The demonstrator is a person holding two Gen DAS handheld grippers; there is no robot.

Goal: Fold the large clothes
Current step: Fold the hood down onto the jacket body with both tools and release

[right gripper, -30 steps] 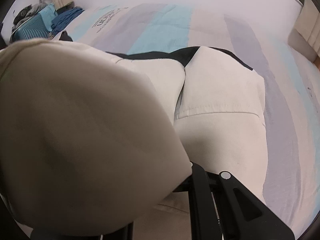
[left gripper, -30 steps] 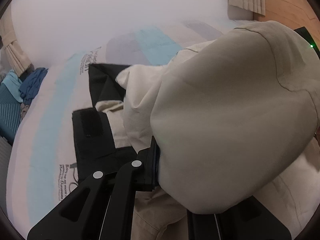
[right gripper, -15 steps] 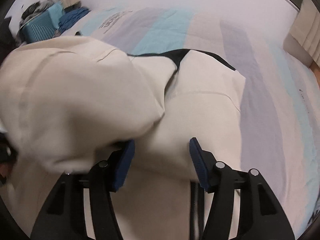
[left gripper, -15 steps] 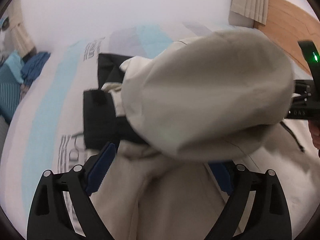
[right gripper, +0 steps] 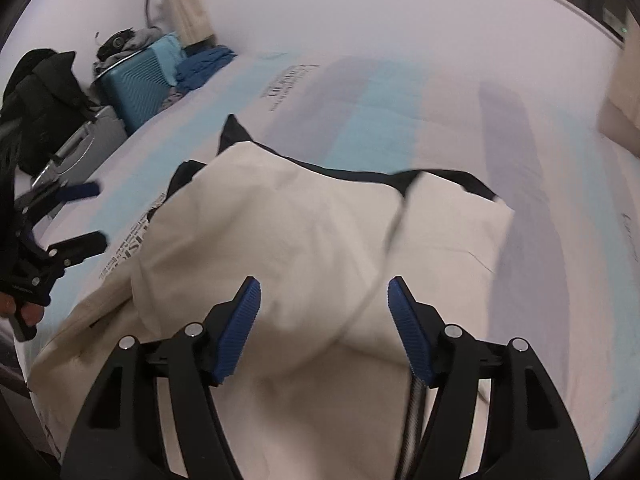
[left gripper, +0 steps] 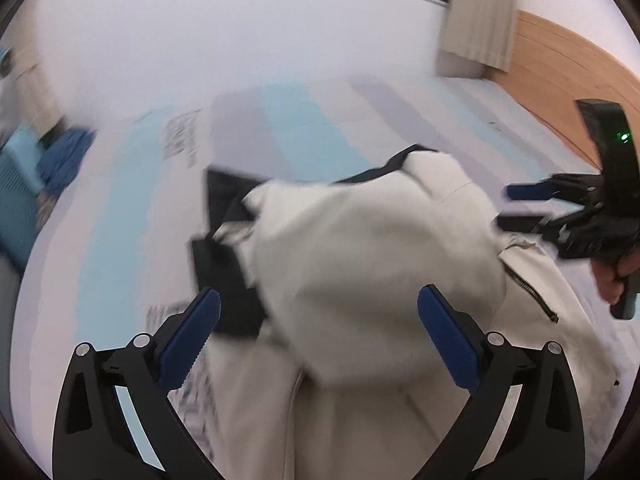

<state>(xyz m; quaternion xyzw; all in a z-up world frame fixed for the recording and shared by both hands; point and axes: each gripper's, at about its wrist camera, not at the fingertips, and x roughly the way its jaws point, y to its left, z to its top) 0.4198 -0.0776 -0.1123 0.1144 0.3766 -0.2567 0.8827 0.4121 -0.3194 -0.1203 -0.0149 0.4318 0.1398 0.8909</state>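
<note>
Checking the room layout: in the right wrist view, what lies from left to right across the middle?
Left hand-held gripper → cream jacket → striped bedsheet.

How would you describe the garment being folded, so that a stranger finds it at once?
Look at the striped bedsheet. In its middle lies the cream jacket. Unlike the blue clothes heaped at the bed's far corner, it is pale with black lining.

Dark printed lettering is showing on the striped bedsheet (right gripper: 400,92), near the cream jacket (right gripper: 304,240), but it is appearing too blurred to read.
</note>
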